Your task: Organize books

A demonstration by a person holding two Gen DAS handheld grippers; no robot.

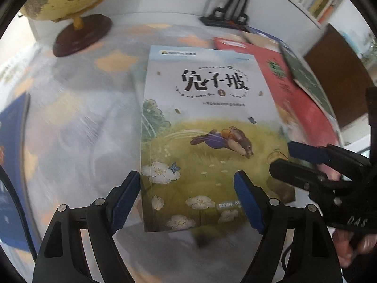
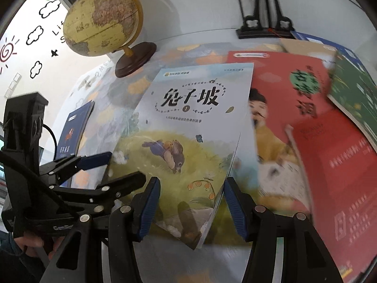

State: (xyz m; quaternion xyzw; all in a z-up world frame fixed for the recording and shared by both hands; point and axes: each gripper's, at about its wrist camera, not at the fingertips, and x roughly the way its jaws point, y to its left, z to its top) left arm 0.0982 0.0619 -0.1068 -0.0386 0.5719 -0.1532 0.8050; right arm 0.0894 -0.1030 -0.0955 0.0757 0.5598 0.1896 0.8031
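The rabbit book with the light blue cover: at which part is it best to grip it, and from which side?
Probably the near bottom edge of the rabbit book, approached from the near side. It lies face up, its bottom right corner seems raised, and its right side overlaps the red book. Both the left gripper and right gripper already straddle that edge, open.

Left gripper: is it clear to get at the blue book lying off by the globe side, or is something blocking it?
Probably yes. The left gripper stands open, holding nothing, and the blue book lies alone on the table, nothing on top. Only the rabbit book sits under the fingers now.
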